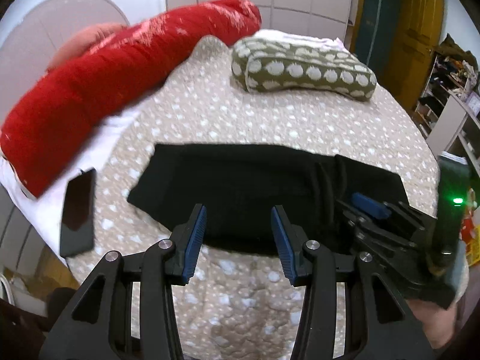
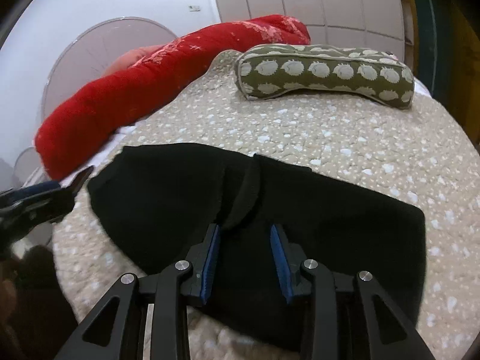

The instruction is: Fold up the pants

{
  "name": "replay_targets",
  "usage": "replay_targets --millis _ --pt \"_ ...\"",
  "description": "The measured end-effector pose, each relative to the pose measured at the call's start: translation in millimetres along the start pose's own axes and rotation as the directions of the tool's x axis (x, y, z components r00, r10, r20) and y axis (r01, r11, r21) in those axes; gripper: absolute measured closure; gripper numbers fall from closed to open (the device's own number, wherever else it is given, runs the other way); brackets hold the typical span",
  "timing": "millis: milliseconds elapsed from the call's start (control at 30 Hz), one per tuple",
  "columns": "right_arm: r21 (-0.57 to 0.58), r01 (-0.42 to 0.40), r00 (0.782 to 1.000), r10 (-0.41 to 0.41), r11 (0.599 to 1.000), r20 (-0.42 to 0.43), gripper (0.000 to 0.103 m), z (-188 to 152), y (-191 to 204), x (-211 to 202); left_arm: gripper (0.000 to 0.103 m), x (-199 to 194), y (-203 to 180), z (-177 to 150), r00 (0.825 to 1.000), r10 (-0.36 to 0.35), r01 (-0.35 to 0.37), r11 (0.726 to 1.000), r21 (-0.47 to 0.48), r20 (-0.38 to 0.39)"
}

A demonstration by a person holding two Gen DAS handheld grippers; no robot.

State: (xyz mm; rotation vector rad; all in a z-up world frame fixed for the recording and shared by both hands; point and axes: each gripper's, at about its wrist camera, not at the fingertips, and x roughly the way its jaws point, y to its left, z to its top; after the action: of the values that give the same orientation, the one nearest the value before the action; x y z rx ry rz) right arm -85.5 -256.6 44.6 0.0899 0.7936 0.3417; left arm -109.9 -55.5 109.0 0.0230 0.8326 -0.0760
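Black pants (image 1: 240, 180) lie folded into a wide band across the beige spotted bedspread (image 1: 240, 114). My left gripper (image 1: 239, 213) hovers over their near edge, open, with nothing pinched between its blue pads. In the right wrist view the pants (image 2: 315, 225) fill the middle, with a fold ridge running through them. My right gripper (image 2: 245, 231) stands open just above the cloth near that ridge, pads apart from the fabric. The right gripper (image 1: 364, 207) also shows at the pants' right end in the left view. The left gripper (image 2: 57, 192) appears at the left edge of the right view.
A long red bolster (image 1: 120, 75) lies along the bed's far left side. An olive pillow with white shapes (image 1: 303, 69) sits at the back. A dark phone (image 1: 78, 210) rests by the bed's left edge. Shelves (image 1: 450, 96) stand at the right.
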Motion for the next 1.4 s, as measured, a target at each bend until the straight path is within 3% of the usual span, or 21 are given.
replay_targets --millis 100,133,200,267,433,567,667,800,933,1000,1100,1200,1400 --pt "0.003 -0.009 0.998 0.009 1.000 0.056 0.067 0 -1 -23 0.040 -5 3 2 0.999 -0.006 0.007 1.000 -0.019 0.046" --pt "-0.002 -0.011 0.998 0.011 1.000 0.063 0.062 0 0 -24 0.039 -5 4 3 0.998 -0.008 0.010 0.999 -0.031 0.059" --pt "-0.017 -0.039 0.998 0.040 0.999 0.041 0.059 -4 -1 -17 0.039 -3 4 5 0.998 0.005 -0.002 0.999 -0.042 0.058" --pt "-0.016 -0.039 0.999 0.039 0.999 -0.037 0.059 -12 -2 5 0.039 0 2 7 0.999 0.023 -0.021 0.999 -0.033 0.043" --pt "-0.025 -0.092 0.996 0.092 0.995 -0.024 0.059 -8 1 -8 0.039 1 6 9 0.998 0.060 -0.057 0.995 -0.081 0.034" --pt "-0.068 -0.085 0.996 0.085 0.994 -0.005 0.059 3 4 -18 0.039 0 10 7 0.998 0.065 -0.062 0.991 -0.118 0.025" --pt "-0.038 -0.121 0.993 0.121 0.992 0.015 0.059 1 2 -19 0.039 -1 14 6 0.998 0.057 -0.054 0.989 -0.141 0.011" --pt "-0.009 -0.129 0.991 0.129 0.992 -0.035 0.059 -5 4 -5 0.039 -5 14 4 0.997 0.080 -0.078 0.988 -0.134 0.011" --pt "-0.044 -0.160 0.987 0.161 0.986 0.015 0.059 7 15 -19 0.039 -4 25 1 0.999 0.047 -0.045 0.983 -0.177 0.007" --pt "-0.064 -0.175 0.983 0.177 0.983 0.038 0.055 15 21 -25 0.038 3 41 -3 1.000 -0.023 0.017 0.968 -0.250 -0.022" --pt "-0.072 -0.193 0.978 0.198 0.979 0.067 0.052 29 29 -20 0.024 16 59 -12 0.998 -0.048 0.029 0.945 -0.326 -0.051" --pt "-0.088 -0.210 0.977 0.213 0.974 0.027 0.052 44 38 4 0.024 32 74 -19 0.993 -0.086 0.049 0.918 -0.393 -0.078" --pt "-0.167 -0.222 0.975 0.216 0.961 -0.054 0.052 82 69 59 0.024 61 97 -21 0.993 -0.082 0.031 0.882 -0.470 -0.090"
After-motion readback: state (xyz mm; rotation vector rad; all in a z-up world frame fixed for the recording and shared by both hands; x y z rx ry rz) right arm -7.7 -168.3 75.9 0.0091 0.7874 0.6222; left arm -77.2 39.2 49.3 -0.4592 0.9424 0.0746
